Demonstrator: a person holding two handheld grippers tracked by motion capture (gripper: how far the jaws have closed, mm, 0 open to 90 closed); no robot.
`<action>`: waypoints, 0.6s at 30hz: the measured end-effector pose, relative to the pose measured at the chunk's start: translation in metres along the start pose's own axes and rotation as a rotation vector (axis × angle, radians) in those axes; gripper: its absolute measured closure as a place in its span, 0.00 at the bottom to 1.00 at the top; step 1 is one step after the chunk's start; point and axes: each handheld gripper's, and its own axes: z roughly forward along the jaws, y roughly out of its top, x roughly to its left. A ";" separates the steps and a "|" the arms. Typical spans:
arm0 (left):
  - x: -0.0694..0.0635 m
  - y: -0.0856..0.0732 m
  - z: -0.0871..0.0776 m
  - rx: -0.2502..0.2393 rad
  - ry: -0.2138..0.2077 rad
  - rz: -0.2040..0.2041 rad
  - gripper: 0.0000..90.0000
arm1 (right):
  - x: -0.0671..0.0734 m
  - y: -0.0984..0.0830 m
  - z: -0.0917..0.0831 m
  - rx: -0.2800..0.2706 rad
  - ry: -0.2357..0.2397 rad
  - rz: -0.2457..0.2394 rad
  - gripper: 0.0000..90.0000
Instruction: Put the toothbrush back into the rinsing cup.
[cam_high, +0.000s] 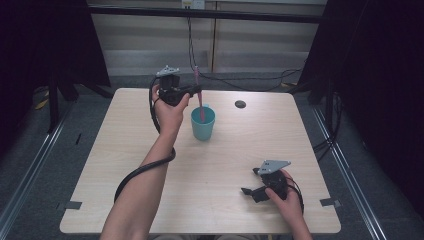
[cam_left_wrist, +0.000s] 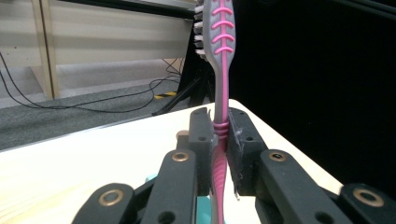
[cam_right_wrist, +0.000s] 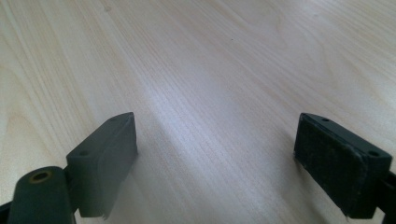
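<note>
The pink toothbrush (cam_left_wrist: 221, 93) is pinched near mid-handle by the left tool (cam_left_wrist: 220, 140), both pads pressed flat against the handle, bristle head up and well above the jaws. In the high view the toothbrush (cam_high: 199, 95) is held almost upright, its lower end dipped inside the teal cup (cam_high: 203, 127), which stands directly below and just in front of the left tool (cam_high: 196, 90).

The main risk is judged to be the cup: it looks light and is not steadied by anything, so a sideways drag of the handle against the rim could tip it or push it across the bench (cam_high: 150, 150). If the brush is let go while it leans, its tall head could lever the cup over, or the brush could fall out onto the bench. The narrow handle could also pivot between the pads if its lower end is pressed against the cup's bottom or wall.

Room is ample. Bare bench surrounds the cup on every side; a small dark round mark (cam_high: 240, 104) lies to the right of the left tool, well apart from the cup. The far bench edge lies just behind the left tool, so a withdrawal upward or toward the person is judged safer than one backward.

The right tool (cam_high: 256, 184) rests low near the person's edge, well apart from the cup, its jaws spread wide over bare wood (cam_right_wrist: 210, 93) with nothing between them.
</note>
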 end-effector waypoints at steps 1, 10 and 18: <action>0.001 -0.001 0.001 0.002 0.004 0.003 0.90 | 0.000 0.000 0.000 0.000 0.000 0.000 0.14; 0.005 -0.006 0.009 0.008 0.010 -0.002 0.90 | 0.000 0.000 0.000 0.000 0.000 0.000 0.14; 0.010 -0.013 0.016 0.015 0.026 -0.005 0.90 | 0.000 0.000 0.000 -0.001 -0.001 -0.004 0.14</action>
